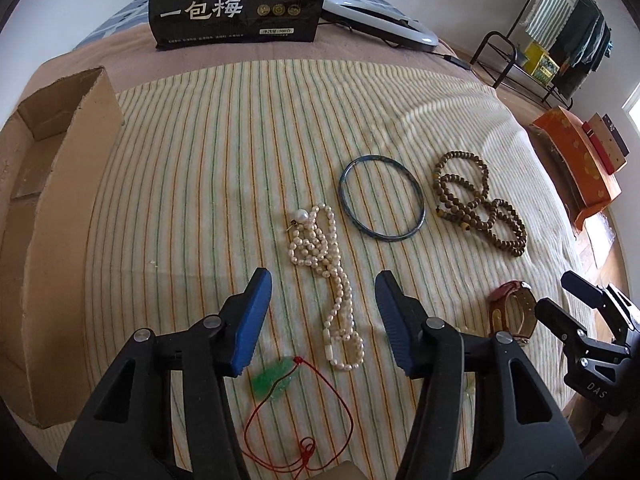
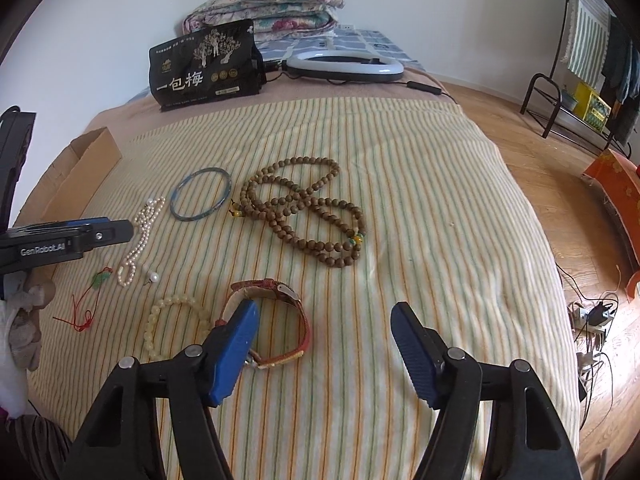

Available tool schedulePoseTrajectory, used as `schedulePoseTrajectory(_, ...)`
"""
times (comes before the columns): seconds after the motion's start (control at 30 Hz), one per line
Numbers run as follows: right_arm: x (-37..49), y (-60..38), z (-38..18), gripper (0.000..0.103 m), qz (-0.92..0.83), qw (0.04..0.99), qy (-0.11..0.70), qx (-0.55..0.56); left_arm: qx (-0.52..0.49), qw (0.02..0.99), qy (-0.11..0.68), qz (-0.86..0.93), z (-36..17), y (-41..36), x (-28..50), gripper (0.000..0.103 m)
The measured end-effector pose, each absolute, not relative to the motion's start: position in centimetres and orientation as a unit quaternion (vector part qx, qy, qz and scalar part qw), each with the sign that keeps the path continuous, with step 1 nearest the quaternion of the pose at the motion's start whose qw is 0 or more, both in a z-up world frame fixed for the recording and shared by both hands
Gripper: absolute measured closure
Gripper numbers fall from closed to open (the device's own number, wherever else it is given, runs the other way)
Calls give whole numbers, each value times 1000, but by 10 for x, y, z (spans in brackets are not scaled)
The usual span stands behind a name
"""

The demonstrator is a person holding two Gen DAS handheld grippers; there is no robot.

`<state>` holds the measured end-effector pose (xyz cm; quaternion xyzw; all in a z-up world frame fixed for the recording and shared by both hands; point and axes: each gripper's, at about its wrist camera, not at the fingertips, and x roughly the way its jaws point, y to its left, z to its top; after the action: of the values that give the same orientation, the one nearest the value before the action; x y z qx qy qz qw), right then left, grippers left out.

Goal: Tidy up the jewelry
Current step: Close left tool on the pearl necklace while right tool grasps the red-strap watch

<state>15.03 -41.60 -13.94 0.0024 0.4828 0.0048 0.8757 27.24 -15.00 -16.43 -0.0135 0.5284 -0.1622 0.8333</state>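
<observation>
Mid-frame on the bed: pearls [image 1: 324,264], blue bangle [image 1: 381,199], brown beads [image 1: 478,204]; lower: jade pendant [image 1: 276,380], watch [image 2: 276,320], pale bracelet [image 2: 176,326].

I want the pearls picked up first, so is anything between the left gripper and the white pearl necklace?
Nothing visible does. The left gripper hangs open above the white pearl necklace, whose strand runs between its blue fingers on the striped cloth.

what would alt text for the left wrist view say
The open left gripper hovers over a striped cloth, its blue fingers framing a pearl necklace. A green pendant on red cord lies nearest, a blue bangle and brown bead strand beyond, and a cardboard box at left.
</observation>
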Motion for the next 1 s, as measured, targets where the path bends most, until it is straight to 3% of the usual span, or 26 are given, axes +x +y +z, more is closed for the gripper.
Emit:
schedulePoseTrajectory(0.27, 165, -415, -155, 36, 15, 865, 501, 3, -12, 830, 536, -153, -180, -157, 284, 54)
schedulePoseTrajectory(0.57, 174, -411, -172, 43, 13, 853, 522, -10, -17, 836, 531, -141, -185, -155, 290, 71)
schedulePoseTrajectory(0.83, 173, -404, -171, 73, 15, 849, 528, -19, -22, 841, 523, -133, -186, -148, 290, 94)
schedulePoseTrajectory(1.0, 172, -400, -171, 93, 25, 850, 526, -9, -43, 838, 524, -146, -181, -140, 289, 98)
